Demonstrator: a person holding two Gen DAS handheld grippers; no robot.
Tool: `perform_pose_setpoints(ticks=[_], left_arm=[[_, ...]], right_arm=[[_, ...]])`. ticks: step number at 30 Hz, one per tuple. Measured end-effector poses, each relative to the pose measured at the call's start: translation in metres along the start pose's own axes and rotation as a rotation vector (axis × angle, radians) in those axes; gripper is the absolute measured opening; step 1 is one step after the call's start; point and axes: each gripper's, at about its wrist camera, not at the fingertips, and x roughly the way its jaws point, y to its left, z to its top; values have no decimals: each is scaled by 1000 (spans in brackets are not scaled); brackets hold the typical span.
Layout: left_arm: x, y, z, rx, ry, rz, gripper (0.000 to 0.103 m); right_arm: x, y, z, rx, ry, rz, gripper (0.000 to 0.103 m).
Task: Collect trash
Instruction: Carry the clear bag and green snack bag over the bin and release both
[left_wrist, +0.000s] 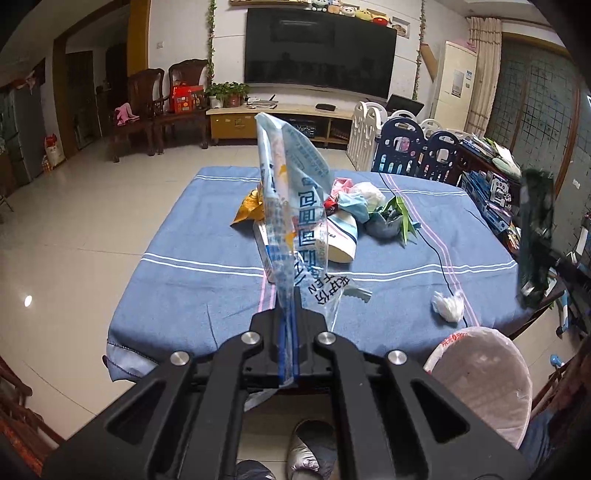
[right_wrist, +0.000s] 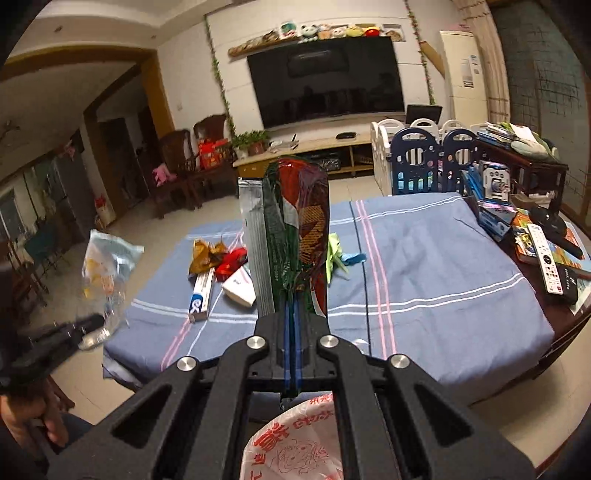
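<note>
Centrally, the clear wrapper (left_wrist: 291, 221) stands pinched by its lower edge in the left gripper (left_wrist: 290, 314); light, limp, crinkly. At twelve o'clock, the right gripper (right_wrist: 293, 314) clamps a dark wrapper (right_wrist: 299, 229). Bin (right_wrist: 295, 443) at six o'clock.

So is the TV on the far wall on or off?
Off. The TV screen is uniformly dark in both wrist views, showing only faint room reflections and no picture.
</note>
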Motion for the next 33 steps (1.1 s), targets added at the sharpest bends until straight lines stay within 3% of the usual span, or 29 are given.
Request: perform_pose_setpoints(ticks=[9,15,23,33], left_arm=[[-6,-7,-9,13,-12,-62,4],[-14,-6,-18,3,-17,-63,4],[-53,-6,-45,5,-96,-83,4],[-50,-10,-45,20,-87,-69,4]], right_arm=[[-34,-1,-2,11,19,-21,3],[-44,24,-13,-47,35,-21,3],[-50,48,-17,-110,29,-4,3],[-48,61,-22,-140,42,16,3]])
